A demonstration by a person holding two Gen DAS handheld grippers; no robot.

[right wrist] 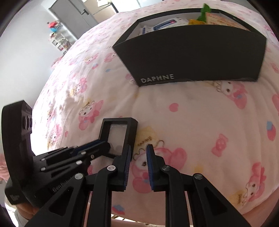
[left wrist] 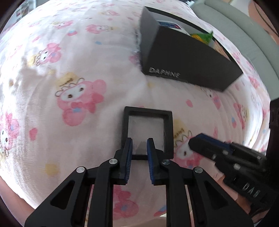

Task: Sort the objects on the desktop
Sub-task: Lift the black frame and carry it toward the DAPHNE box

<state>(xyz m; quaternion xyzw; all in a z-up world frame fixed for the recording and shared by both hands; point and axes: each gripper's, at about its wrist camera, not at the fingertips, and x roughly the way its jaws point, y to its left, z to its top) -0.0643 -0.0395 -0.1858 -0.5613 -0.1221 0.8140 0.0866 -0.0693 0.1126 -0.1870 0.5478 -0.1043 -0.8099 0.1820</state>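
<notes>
A small square black frame box with a clear window (left wrist: 147,130) lies flat on the pink cartoon-print cloth (left wrist: 69,69). My left gripper (left wrist: 140,142) is open, its tips over the frame's near edge, holding nothing. My right gripper (right wrist: 138,150) is open and empty, just right of the frame (right wrist: 118,134); it shows in the left wrist view (left wrist: 197,141) beside the frame's right side. A black open box marked DAPHNE (left wrist: 183,57) stands behind, holding packets and a green-yellow item (right wrist: 202,15).
The cloth-covered surface (right wrist: 209,122) curves away on all sides. A grey cushion edge (left wrist: 244,31) lies beyond the black box. A grey cabinet and a shelf with small items (right wrist: 59,35) stand far left in the room.
</notes>
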